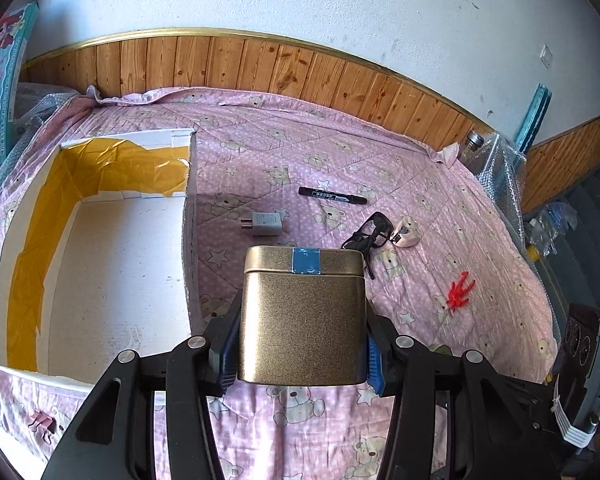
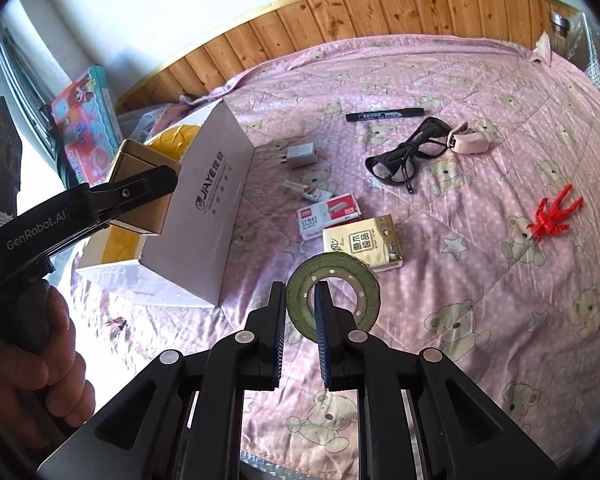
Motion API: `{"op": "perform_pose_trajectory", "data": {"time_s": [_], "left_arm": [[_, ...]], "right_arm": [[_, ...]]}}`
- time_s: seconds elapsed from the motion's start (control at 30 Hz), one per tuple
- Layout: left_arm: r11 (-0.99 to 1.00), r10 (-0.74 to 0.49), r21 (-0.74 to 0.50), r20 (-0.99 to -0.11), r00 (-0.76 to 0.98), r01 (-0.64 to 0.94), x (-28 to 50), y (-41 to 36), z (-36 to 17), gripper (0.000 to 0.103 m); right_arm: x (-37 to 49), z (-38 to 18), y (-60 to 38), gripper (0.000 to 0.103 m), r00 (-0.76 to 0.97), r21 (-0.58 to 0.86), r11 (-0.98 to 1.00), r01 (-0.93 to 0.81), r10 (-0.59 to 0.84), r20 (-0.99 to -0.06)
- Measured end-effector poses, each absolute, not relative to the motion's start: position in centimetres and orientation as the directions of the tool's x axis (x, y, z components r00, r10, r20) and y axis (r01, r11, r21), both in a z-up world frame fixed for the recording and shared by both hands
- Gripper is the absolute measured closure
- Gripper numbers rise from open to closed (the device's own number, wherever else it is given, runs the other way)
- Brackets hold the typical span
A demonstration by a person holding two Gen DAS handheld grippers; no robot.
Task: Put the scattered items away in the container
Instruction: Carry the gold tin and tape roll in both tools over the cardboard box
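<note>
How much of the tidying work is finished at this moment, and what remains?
Nothing shows inside the white box yet. In hand: the left gripper holds the gold tin beside the box; the right gripper, jaws closed on its rim, holds the green tape roll. Left on the bed: marker, charger, glasses, staple box, red toy.
</note>
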State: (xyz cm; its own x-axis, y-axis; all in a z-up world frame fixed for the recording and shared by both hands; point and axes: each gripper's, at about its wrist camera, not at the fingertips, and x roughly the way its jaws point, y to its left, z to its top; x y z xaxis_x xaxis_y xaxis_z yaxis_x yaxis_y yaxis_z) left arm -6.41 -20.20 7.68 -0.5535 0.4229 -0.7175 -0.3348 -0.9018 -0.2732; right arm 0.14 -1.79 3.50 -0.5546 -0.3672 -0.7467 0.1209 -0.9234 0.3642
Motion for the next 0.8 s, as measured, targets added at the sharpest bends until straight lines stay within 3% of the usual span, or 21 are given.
{"op": "perform_pose_trajectory", "data": {"time_s": [0.8], "left_arm": [[-0.892, 0.452, -0.342, -0.685, -0.571, -0.295, -5.9, -26.2, 8.1, 0.053]], "right_arm": [[0.5, 5.6, -8.0, 0.088, -0.545, 0.279, -0.937, 0.212, -0.350, -0.762]]}}
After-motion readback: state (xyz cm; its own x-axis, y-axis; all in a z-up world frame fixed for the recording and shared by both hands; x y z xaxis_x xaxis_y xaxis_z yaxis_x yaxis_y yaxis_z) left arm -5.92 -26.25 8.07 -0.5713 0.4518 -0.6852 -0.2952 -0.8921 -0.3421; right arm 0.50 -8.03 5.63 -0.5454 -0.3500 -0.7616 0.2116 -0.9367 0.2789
